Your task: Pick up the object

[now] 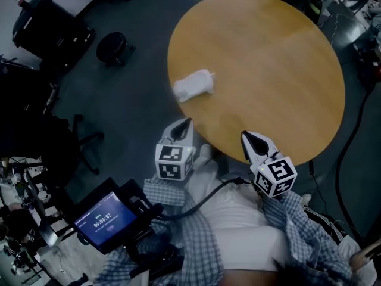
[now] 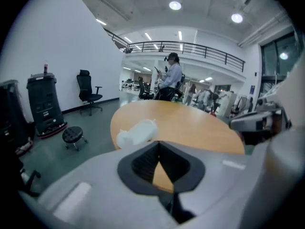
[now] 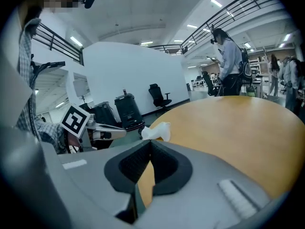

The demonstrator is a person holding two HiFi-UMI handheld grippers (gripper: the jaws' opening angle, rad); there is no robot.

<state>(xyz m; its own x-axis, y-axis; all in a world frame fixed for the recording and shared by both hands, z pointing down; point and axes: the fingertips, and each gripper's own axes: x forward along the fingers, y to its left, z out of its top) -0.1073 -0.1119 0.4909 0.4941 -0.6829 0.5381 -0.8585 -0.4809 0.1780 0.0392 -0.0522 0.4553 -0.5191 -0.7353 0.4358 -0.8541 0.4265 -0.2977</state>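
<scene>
A white, soft-looking object lies on its side near the left edge of the round wooden table. My left gripper hovers just off the table's near-left rim, a short way short of the object, jaws shut and empty. In the left gripper view the object lies straight ahead beyond the closed tips. My right gripper sits over the table's near edge, to the right of the object, also shut with nothing in it. The right gripper view shows the object ahead, slightly left.
A low black stool and a black bin stand on the floor left of the table. A screen with a timer hangs at my lower left. Cables trail at the right. A person stands beyond the table.
</scene>
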